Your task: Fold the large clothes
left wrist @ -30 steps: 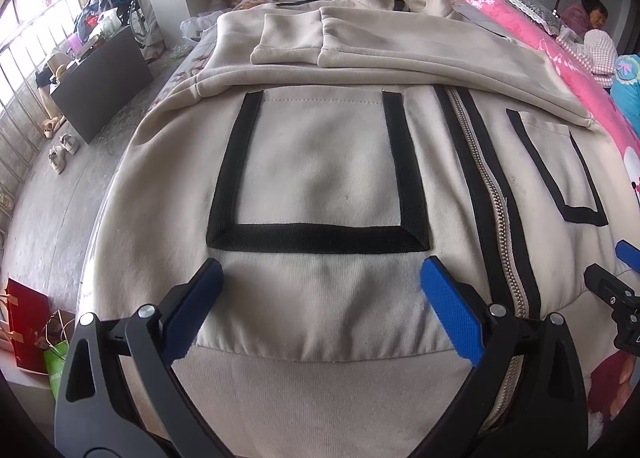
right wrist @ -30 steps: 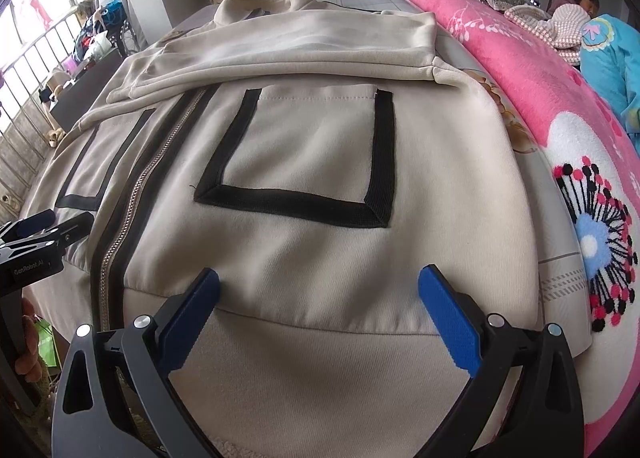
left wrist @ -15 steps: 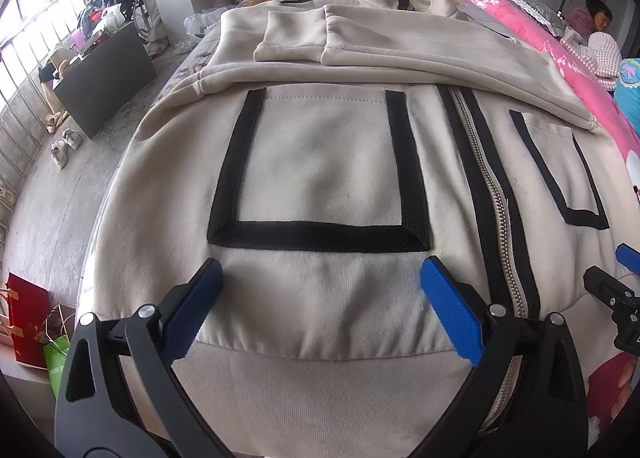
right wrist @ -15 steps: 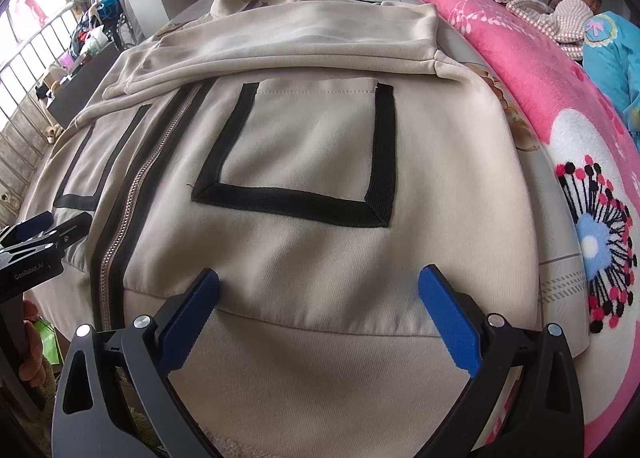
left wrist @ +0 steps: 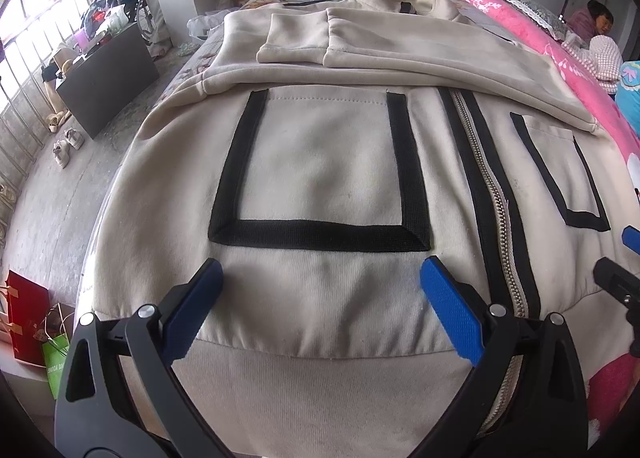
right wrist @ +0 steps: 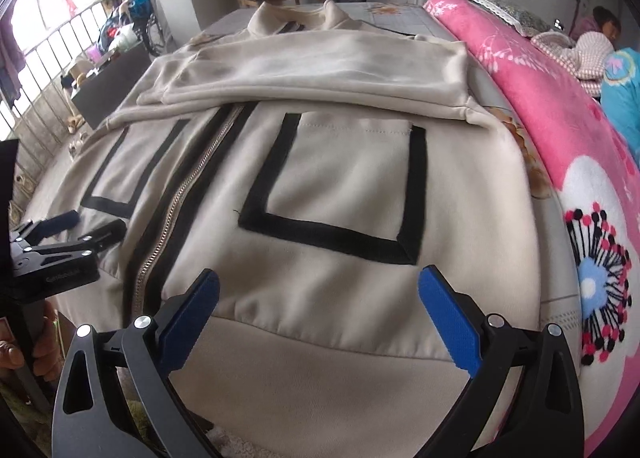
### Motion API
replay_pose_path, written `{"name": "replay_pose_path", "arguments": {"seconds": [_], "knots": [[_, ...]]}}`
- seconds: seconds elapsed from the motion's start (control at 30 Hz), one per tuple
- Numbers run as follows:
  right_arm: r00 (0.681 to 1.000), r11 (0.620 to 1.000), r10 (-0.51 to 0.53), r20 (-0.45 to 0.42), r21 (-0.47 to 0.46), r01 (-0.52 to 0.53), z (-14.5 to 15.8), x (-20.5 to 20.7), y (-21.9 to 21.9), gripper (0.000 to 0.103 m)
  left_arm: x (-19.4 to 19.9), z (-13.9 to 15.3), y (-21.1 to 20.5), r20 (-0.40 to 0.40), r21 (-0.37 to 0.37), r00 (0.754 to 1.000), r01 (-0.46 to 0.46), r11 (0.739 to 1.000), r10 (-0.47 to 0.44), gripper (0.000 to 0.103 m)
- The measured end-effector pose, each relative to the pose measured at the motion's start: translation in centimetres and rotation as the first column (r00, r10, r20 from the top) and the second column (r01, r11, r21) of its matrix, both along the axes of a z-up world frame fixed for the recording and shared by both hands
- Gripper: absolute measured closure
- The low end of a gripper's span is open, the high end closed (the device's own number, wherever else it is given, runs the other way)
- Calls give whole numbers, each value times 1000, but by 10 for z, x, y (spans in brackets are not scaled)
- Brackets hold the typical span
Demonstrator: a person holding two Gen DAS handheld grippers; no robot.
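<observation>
1. Lying flat across the bed (right wrist: pixel 532 194), front up, collar at the far end: a cream zip-up sweatshirt (left wrist: pixel 320 298) with both sleeves (left wrist: pixel 400 58) already folded across the chest, hem band nearest both cameras.
2. Looking thick and fleecy, so probably fairly heavy for a garment, soft and limp, inclined to sag and drag when lifted; not slippery, not fragile.
3. Judging the hem band (right wrist: pixel 320 378) as the best place to pinch, one grip on each side of the zipper (left wrist: pixel 500 198), below the black-trimmed pockets (left wrist: pixel 320 234), for carrying the lower half up toward the collar.
4. Hovering over the hem on the window side: left gripper (left wrist: pixel 320 294), blue pads spread wide, holding nothing.
5. Hovering over the hem beside the pink blanket (right wrist: pixel 560 118): right gripper (right wrist: pixel 320 294), likewise spread wide and empty.
6. Compared with a second ago: garment unmoved, jaws equally wide, both views drawn slightly closer and lower toward the hem, pockets filling a little more of each view.
</observation>
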State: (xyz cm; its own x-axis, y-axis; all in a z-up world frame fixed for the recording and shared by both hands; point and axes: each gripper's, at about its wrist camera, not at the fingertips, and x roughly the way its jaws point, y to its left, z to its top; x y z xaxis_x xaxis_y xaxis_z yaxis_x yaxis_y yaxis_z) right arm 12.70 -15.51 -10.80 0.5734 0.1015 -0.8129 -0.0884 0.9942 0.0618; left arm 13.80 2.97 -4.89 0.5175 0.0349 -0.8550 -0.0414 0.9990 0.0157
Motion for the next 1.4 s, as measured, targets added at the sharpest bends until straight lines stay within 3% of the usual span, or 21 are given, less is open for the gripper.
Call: {"name": "replay_pose_path", "arguments": {"seconds": [0.1,0.2,0.3,0.37,0.47,0.63,0.67,0.73,0.83,0.97,1.07,1.1,1.17,1.3,1.4], "knots": [[999,1000,-7,-42,9,7,-16,7,-2,6,-3,0,1,13,-5,1000,13,1000,-13,7],[1000,1000,-3,-15,-18,3,-17,6,0,6,-10,4,8,28,-42,999,45,998,-44,7],[1000,1000,0,-19,-15,-1,-18,7,0,6,-33,19,23,103,-84,993,63,994,-54,7],[1000,1000,3,-13,-19,-3,-19,7,0,6,-55,28,32,152,-55,986,78,995,-69,7],[1000,1000,2,-2,-23,-2,-19,6,1,6,-84,32,47,167,11,984,55,998,-57,7],[1000,1000,3,9,-25,-3,-19,6,1,6,-117,25,85,136,-27,989,-49,998,52,9],[1000,1000,4,9,-26,-4,-19,6,1,6,-122,22,93,128,-48,989,-74,996,80,12],[1000,1000,6,9,-27,-6,-19,6,1,6,-127,16,106,105,-93,988,-106,990,116,28],[1000,1000,8,10,-30,-7,-19,7,2,6,-125,2,125,60,-209,986,-141,968,156,36],[1000,1000,8,7,-31,-8,-19,7,2,6,-115,-16,137,4,-344,987,-150,927,161,37],[1000,1000,7,9,-31,-7,-19,7,2,6,-110,-21,138,3,-394,989,-137,909,150,41],[1000,999,7,9,-31,-7,-19,7,2,6,-109,-20,137,3,-412,990,-127,902,141,48],[1000,999,7,8,-31,-7,-19,7,2,6,-111,-16,134,12,-429,992,-105,897,122,55],[1000,999,8,8,-32,-8,-19,7,2,6,-120,-2,125,42,-404,996,-59,913,83,69],[1000,999,9,9,-33,-9,-19,7,2,6,-125,11,121,86,-401,994,-25,916,65,69]]}}
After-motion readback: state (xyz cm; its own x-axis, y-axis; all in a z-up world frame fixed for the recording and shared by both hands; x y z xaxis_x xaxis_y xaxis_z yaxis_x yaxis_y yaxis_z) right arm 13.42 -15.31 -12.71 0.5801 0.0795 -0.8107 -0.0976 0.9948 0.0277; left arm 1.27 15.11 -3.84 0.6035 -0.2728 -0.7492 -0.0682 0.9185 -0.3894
